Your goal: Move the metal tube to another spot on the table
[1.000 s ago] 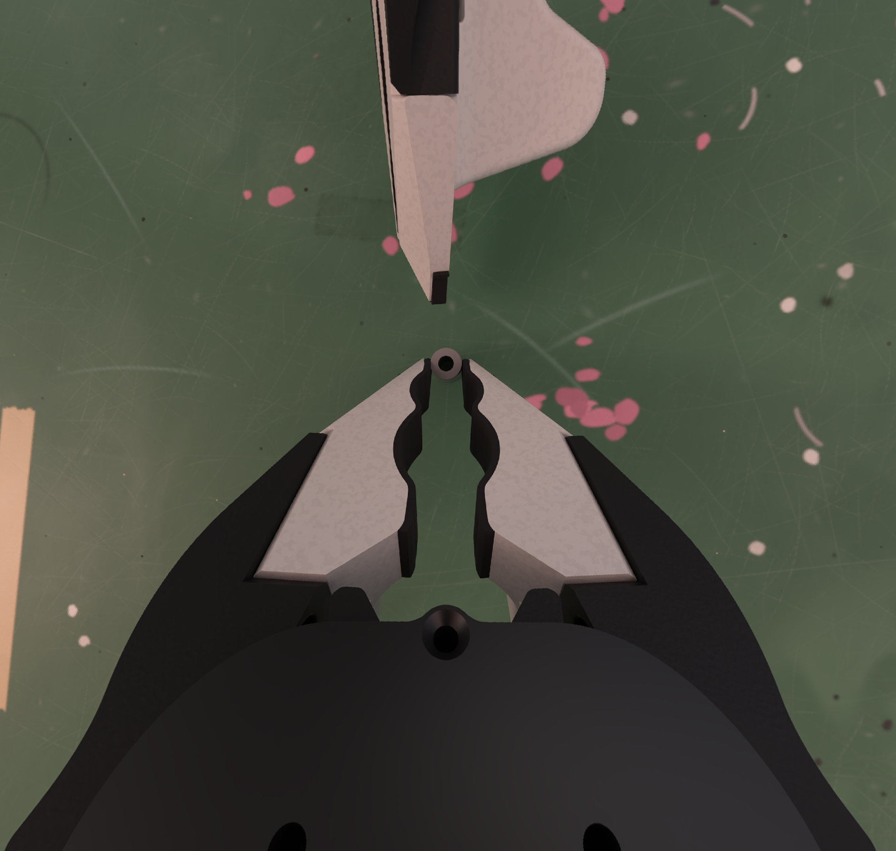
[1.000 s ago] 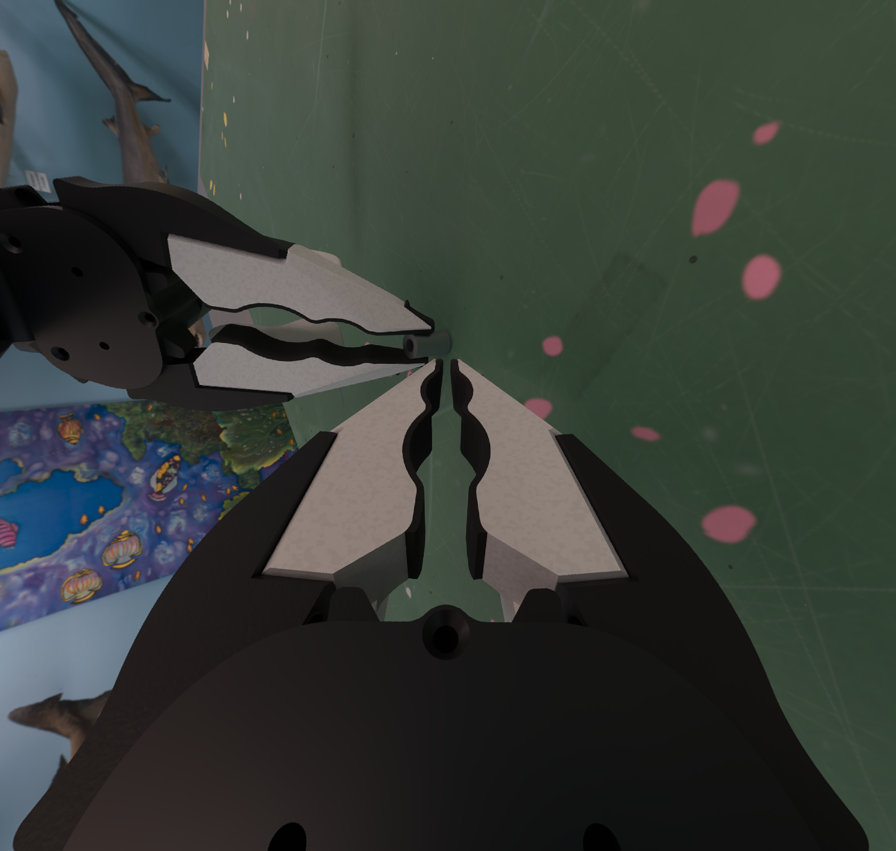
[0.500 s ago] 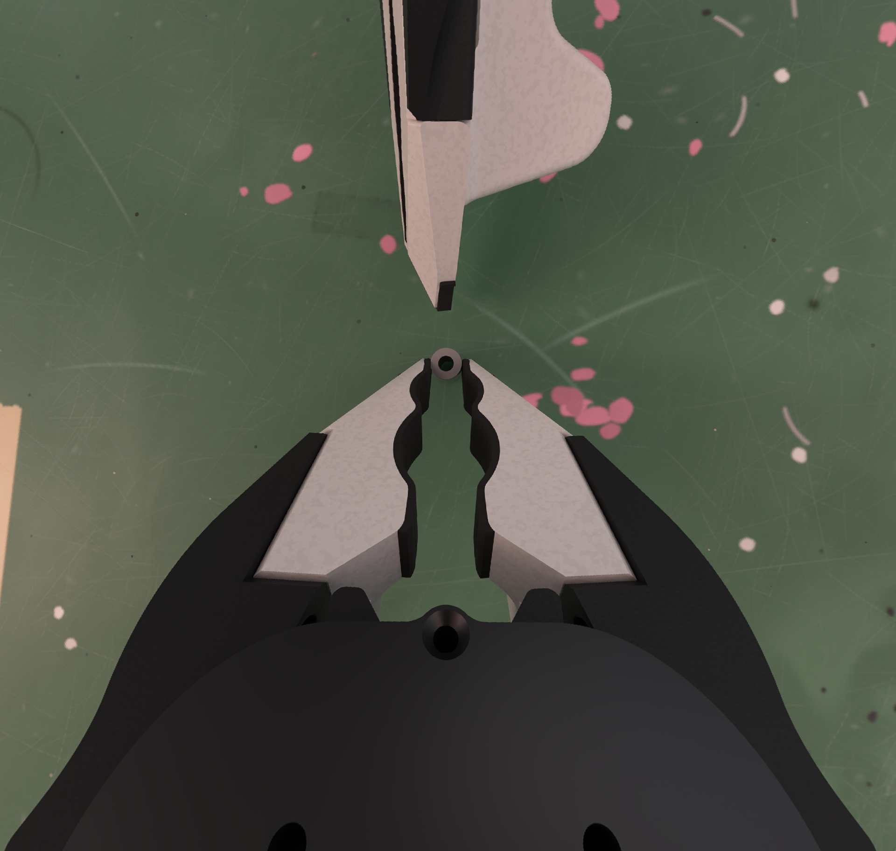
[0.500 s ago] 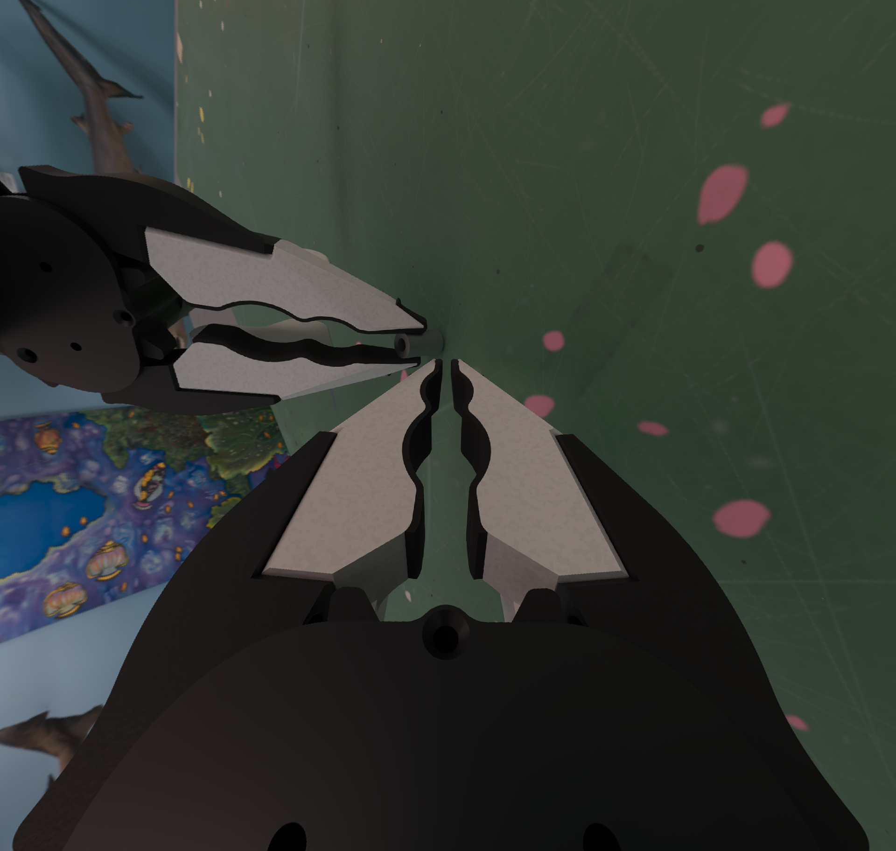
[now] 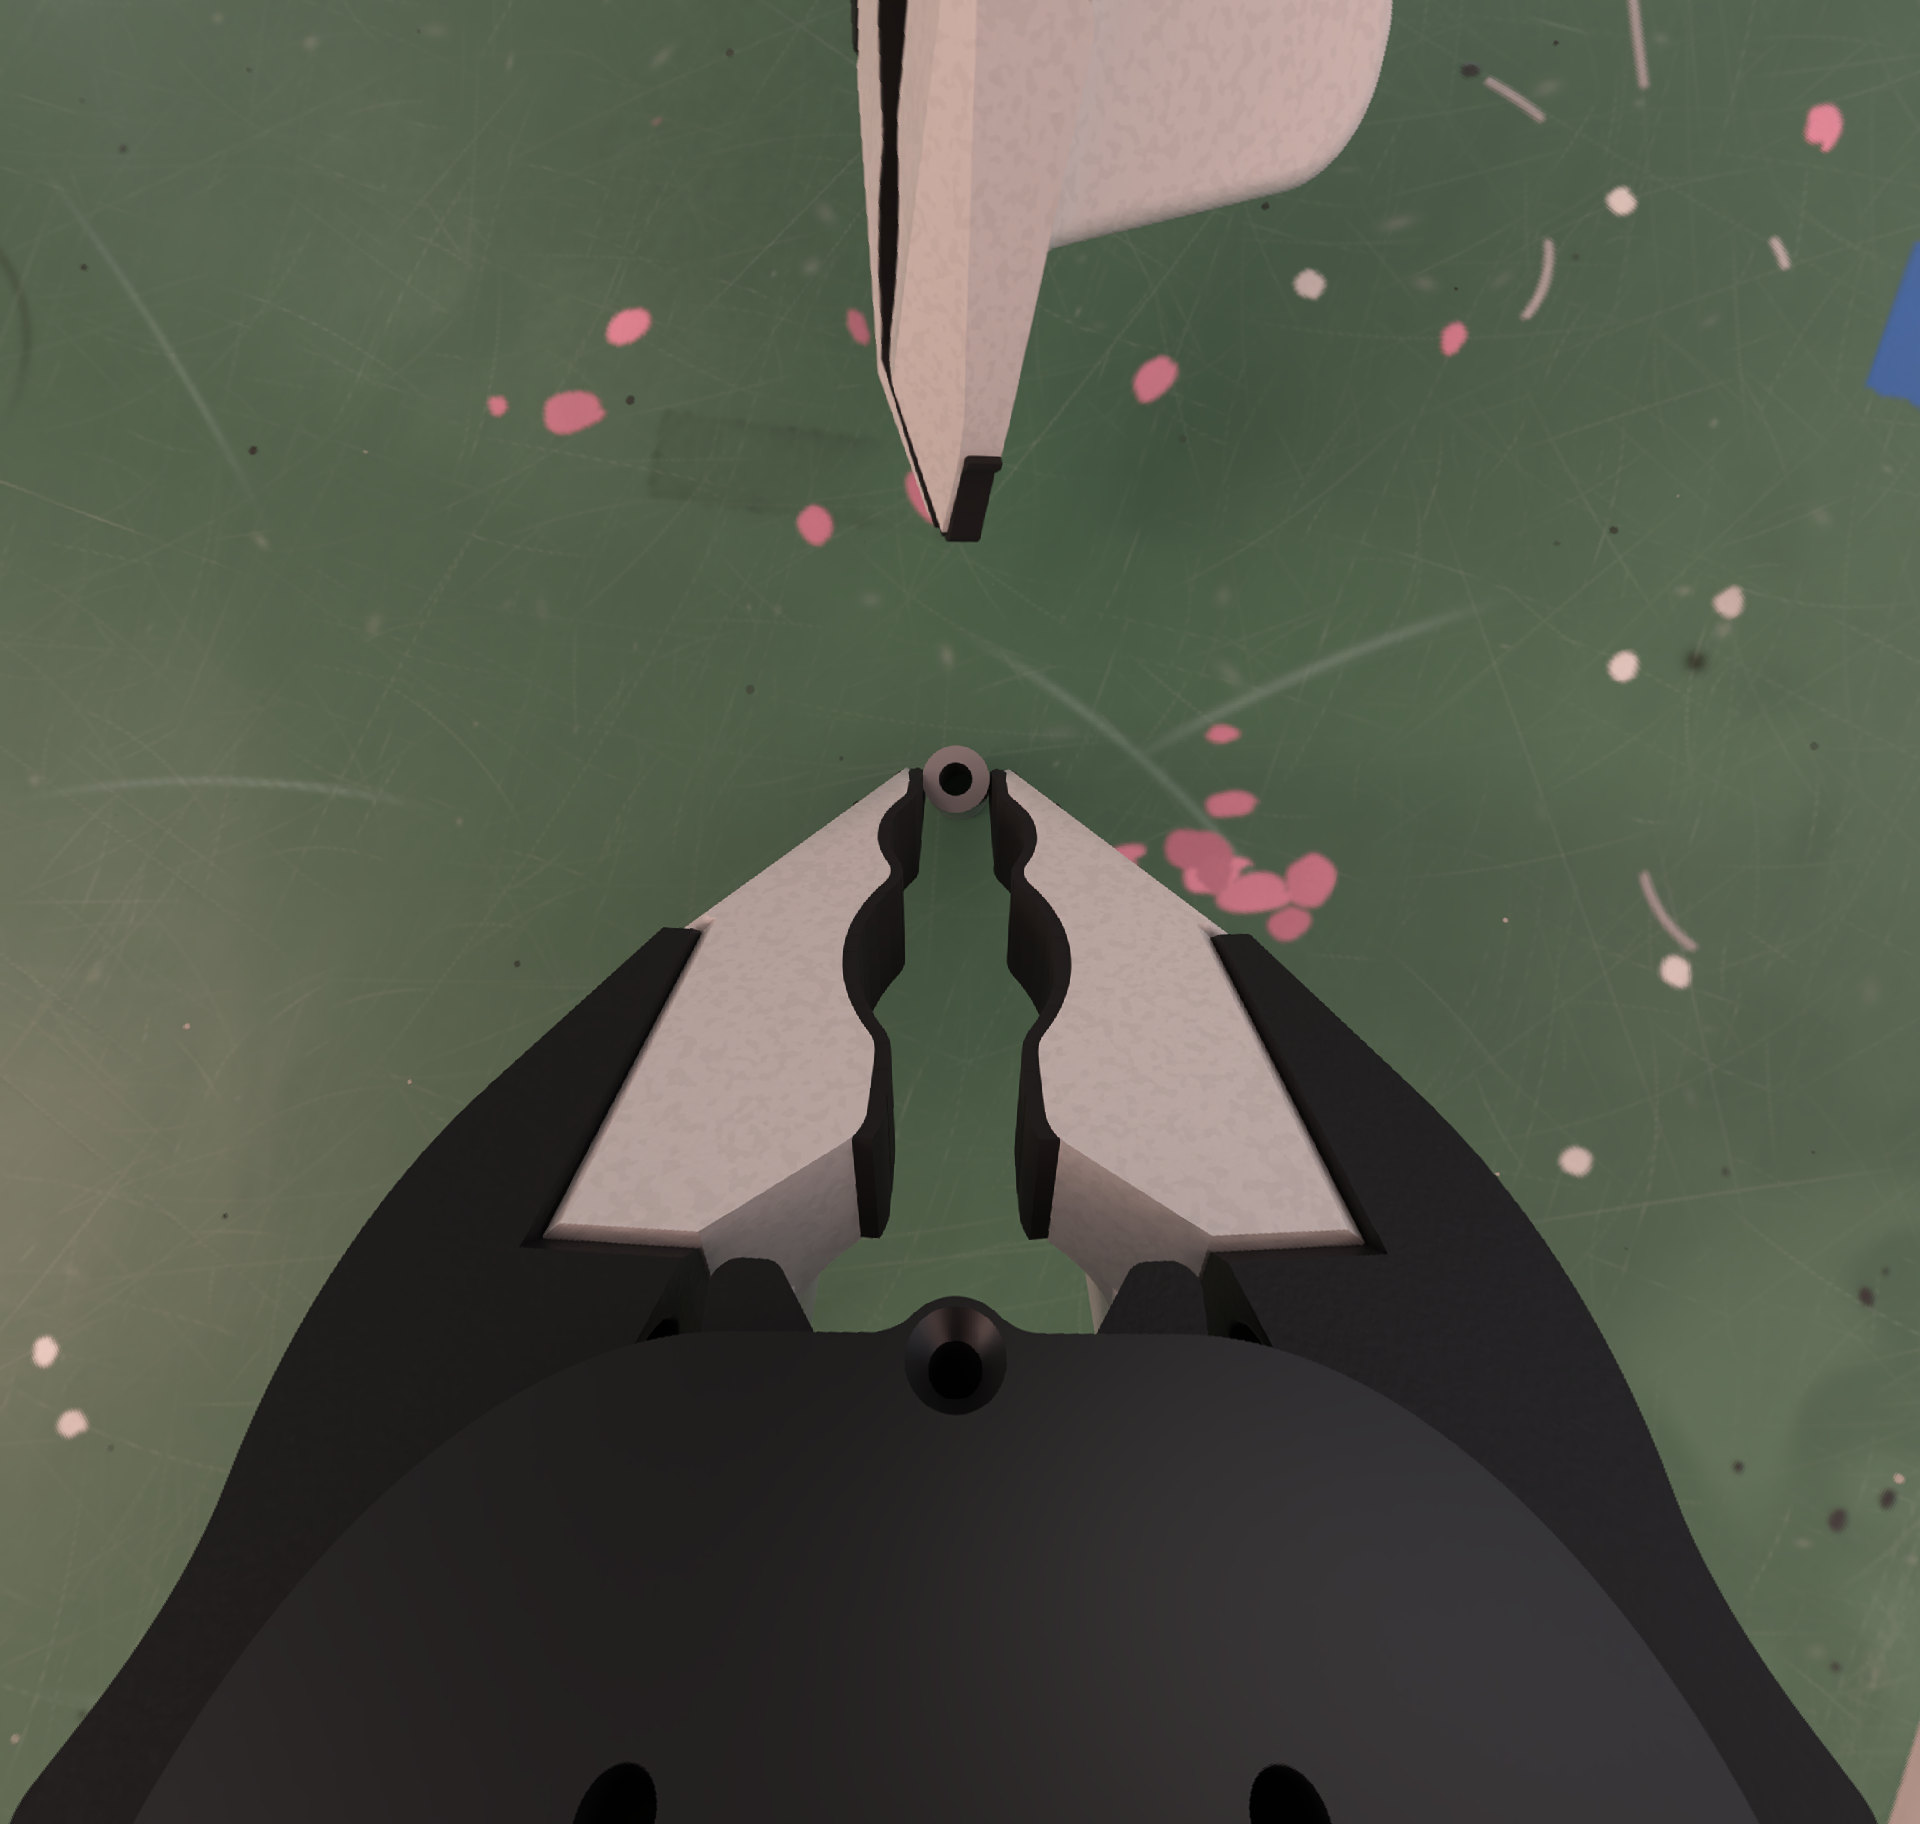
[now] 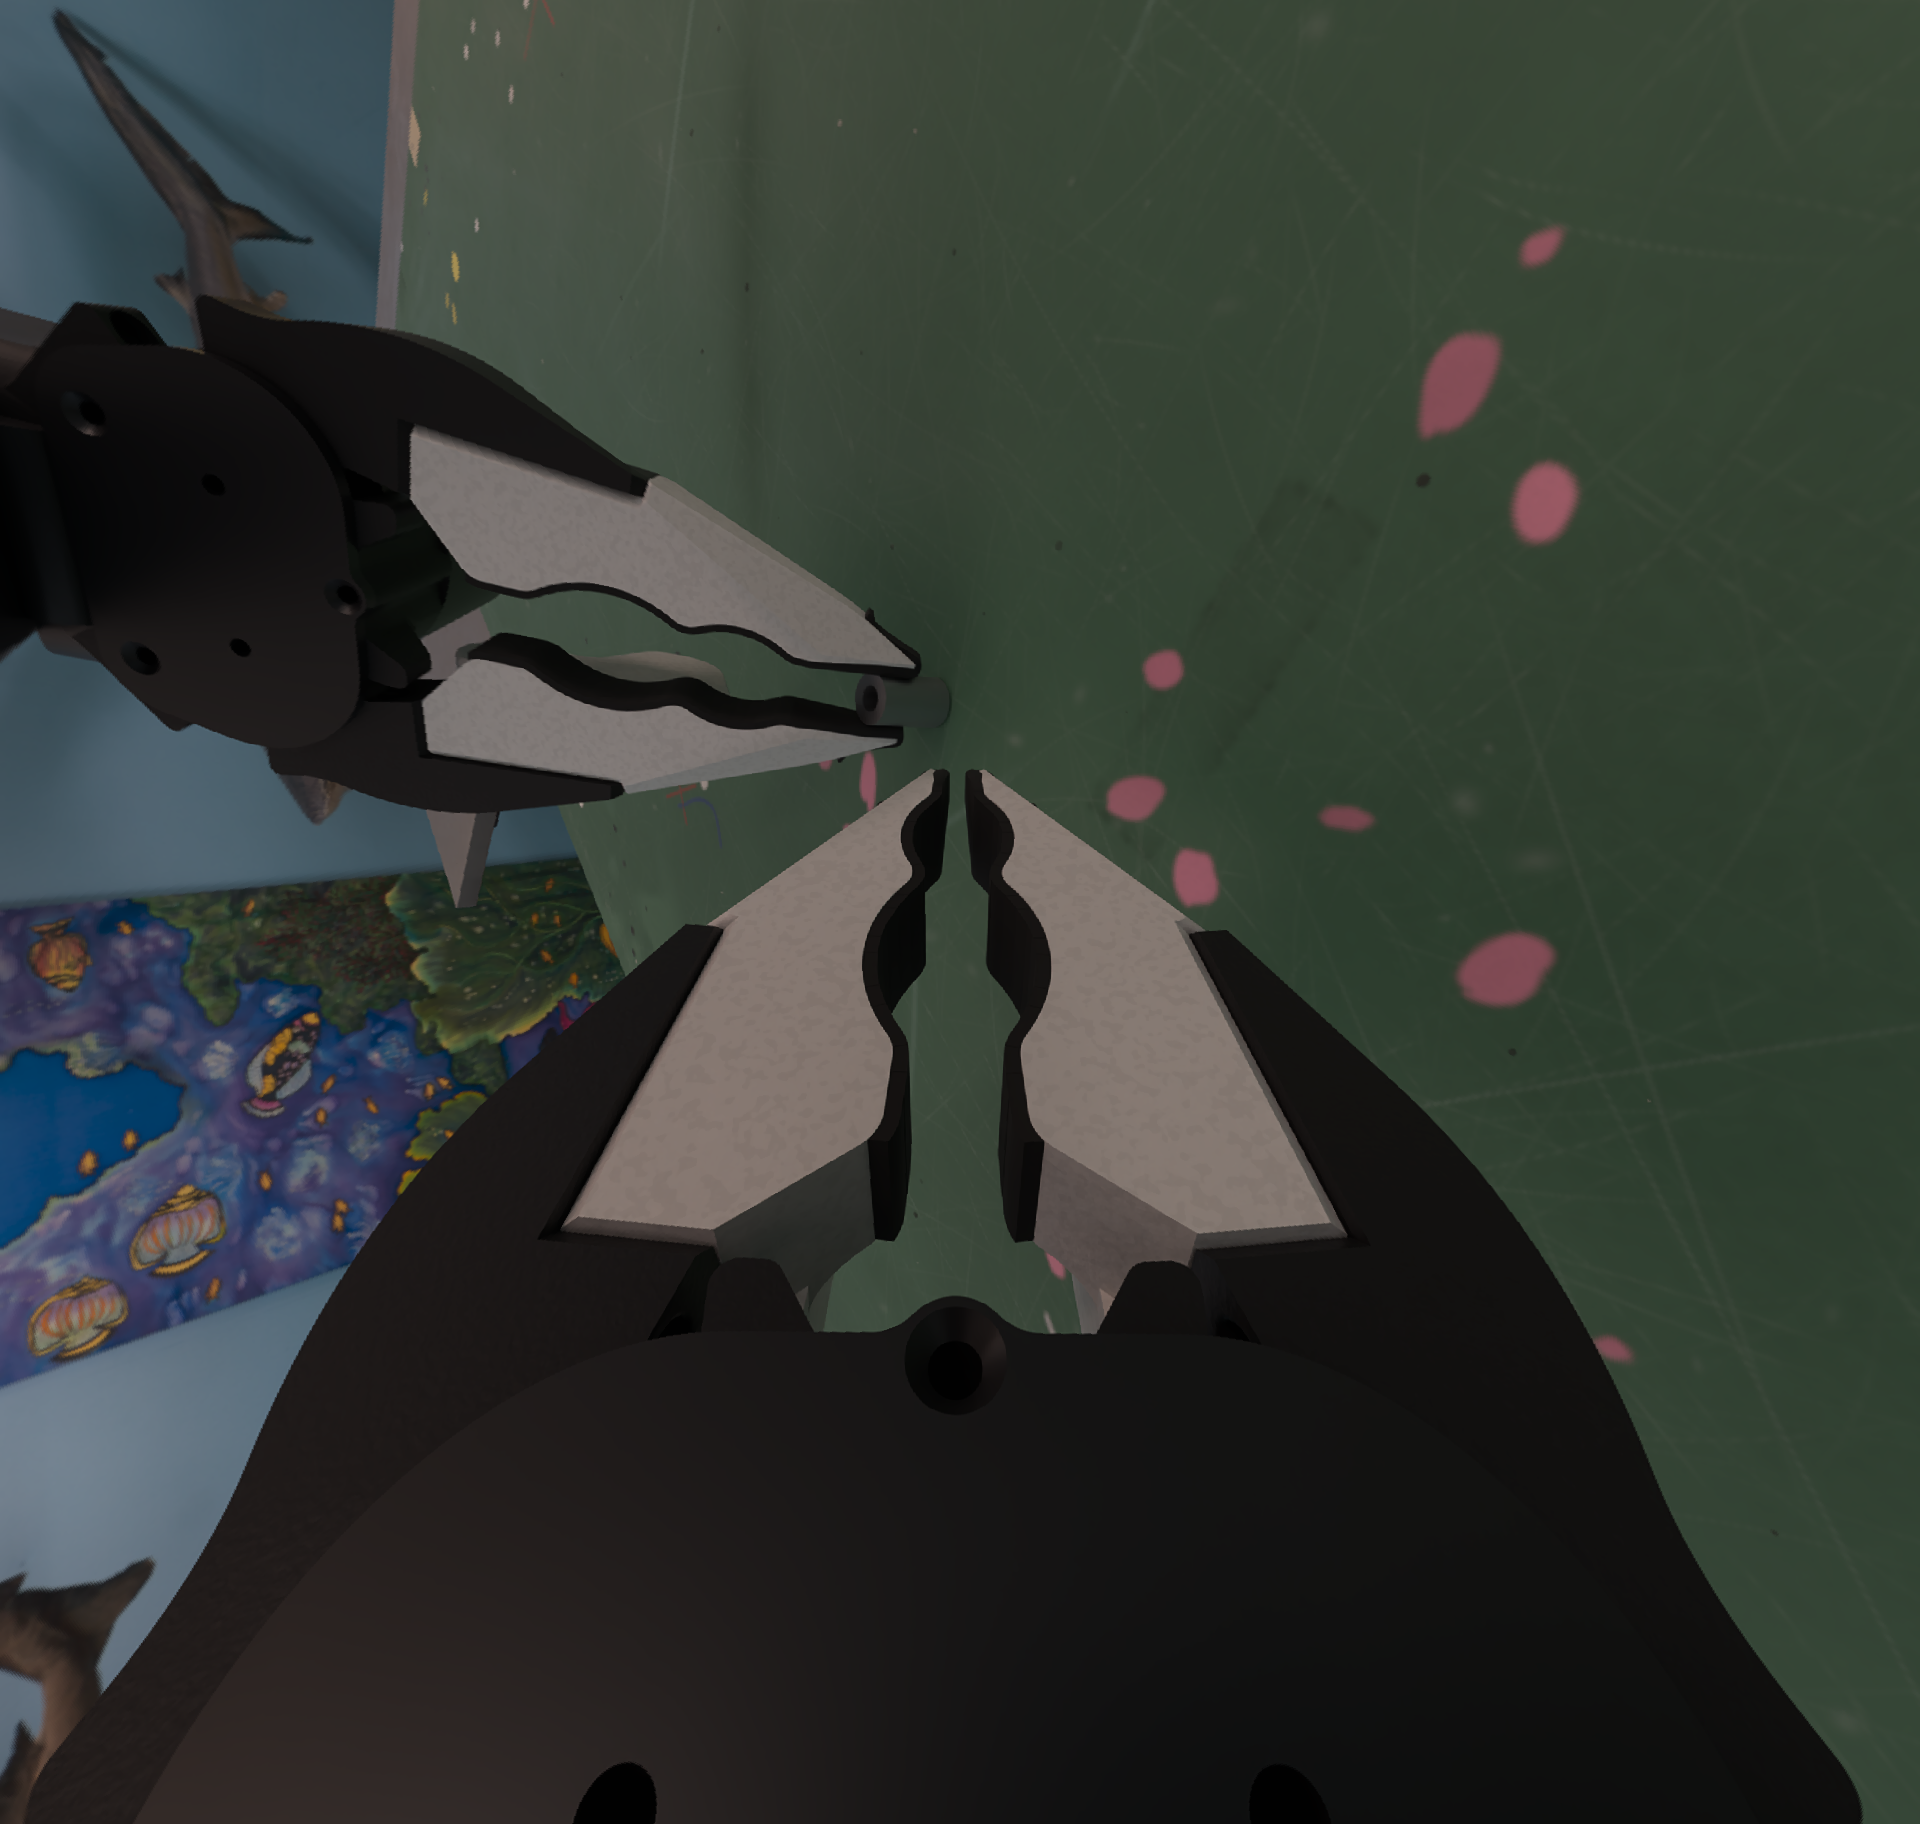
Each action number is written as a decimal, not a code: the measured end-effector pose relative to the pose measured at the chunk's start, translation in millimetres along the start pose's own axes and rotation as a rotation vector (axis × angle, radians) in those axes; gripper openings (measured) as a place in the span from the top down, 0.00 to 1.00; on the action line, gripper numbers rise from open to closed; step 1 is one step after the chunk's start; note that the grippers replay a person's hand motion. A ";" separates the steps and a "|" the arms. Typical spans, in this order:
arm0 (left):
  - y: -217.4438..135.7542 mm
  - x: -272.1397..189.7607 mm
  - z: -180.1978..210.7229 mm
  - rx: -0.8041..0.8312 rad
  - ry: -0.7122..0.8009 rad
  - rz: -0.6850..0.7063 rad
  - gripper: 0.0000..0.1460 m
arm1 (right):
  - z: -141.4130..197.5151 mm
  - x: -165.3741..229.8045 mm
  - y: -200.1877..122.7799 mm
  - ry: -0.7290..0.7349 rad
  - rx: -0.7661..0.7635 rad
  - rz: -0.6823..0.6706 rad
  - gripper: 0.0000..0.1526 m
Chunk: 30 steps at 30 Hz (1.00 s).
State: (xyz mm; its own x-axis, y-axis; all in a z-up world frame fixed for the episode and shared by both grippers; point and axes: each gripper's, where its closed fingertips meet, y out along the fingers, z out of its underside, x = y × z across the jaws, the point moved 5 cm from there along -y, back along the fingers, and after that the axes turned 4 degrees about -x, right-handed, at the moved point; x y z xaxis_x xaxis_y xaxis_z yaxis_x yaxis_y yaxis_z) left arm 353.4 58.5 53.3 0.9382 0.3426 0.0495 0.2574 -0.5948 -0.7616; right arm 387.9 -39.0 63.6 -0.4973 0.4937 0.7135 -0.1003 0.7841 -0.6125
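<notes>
The metal tube (image 5: 955, 780) is a short grey cylinder seen end-on, pinched between the tips of my left gripper (image 5: 955, 789), which points straight down at the green table (image 5: 416, 735). In the right wrist view the tube (image 6: 906, 702) sticks out from the left gripper's tips (image 6: 891, 704) toward the table; I cannot tell whether it touches. My right gripper (image 6: 957, 782) is shut and empty, just beside the tube and apart from it. It also shows in the left wrist view (image 5: 966, 512), beyond the tube.
The table (image 6: 1351, 216) is scratched and flecked with pink and white paint. Its edge (image 6: 400, 112) runs along the left of the right wrist view, with a blue floor, a colourful mat (image 6: 208, 1099) and shark figures beyond. A blue patch (image 5: 1899, 340) lies at the right.
The right gripper has drawn back from the tube, so the gap between them is wider. The left gripper still holds the tube, and the table pattern has shifted slightly under it.
</notes>
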 end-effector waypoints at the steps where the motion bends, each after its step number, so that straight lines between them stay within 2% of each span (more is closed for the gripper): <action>1: 0.4 0.2 -0.1 0.002 -0.005 0.006 0.92 | 1.2 -1.1 0.0 0.003 0.002 0.004 0.98; 7: 3.7 4.9 -3.0 0.001 0.006 0.003 0.92 | 6.0 -6.2 9.8 0.006 0.019 0.040 0.98; 18: 2.1 0.0 -8.2 0.028 0.077 -0.023 0.92 | 4.6 -8.6 9.2 0.025 -0.032 -0.016 0.98; 21: 6.2 0.9 -8.6 0.052 0.095 -0.044 0.78 | 2.0 -6.4 1.1 0.016 -0.066 -0.026 0.98; 25: 8.6 -0.7 -10.3 0.051 0.096 -0.032 0.75 | 2.1 -3.9 -5.5 0.004 -0.074 -0.017 0.98; 30: 9.3 -3.5 -11.1 0.042 0.097 -0.017 0.72 | 4.1 -2.8 1.7 0.001 -0.047 -0.021 0.98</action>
State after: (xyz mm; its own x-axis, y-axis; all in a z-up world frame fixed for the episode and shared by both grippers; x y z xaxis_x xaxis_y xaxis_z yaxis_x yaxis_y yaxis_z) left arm 355.0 43.7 53.1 0.9521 0.2798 0.1234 0.2658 -0.5577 -0.7863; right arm 385.6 -40.5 59.2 -0.4943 0.4772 0.7266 -0.0705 0.8111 -0.5807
